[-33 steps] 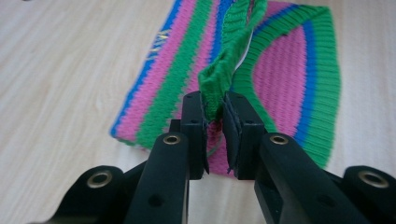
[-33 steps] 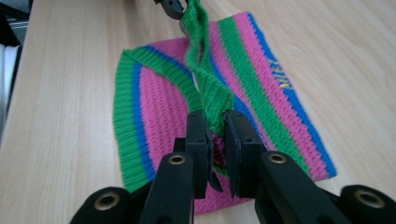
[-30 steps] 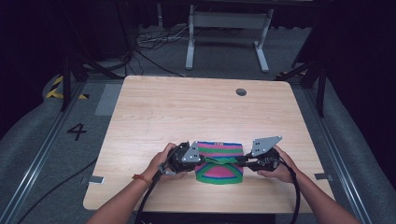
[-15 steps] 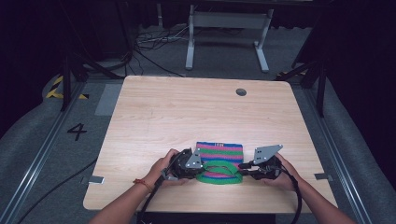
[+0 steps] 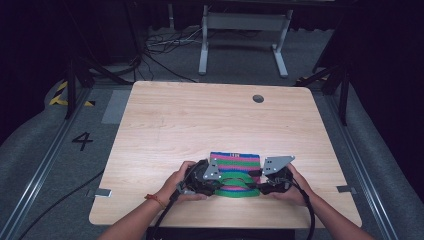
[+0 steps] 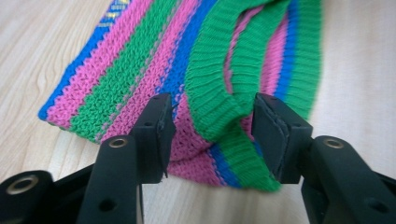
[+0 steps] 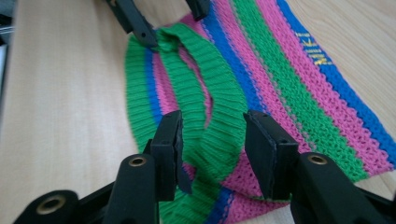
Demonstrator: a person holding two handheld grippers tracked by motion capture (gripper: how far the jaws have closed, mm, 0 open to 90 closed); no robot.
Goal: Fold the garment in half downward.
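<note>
Lying flat near the counter's front edge, a striped knitted cloth is flanked by both tongs. The left tongs and right tongs are held released, each straddling the raised green ribbed band.

The pale wooden table was lit bright and even from above, while the room around it was very dark. The high view looked soft and a bit grainy. In the two gripper views, the striped pink, green and blue knitted cloth was sharp in the middle and blurry at its far end. The black jaws down low looked big and slightly fuzzy.
</note>
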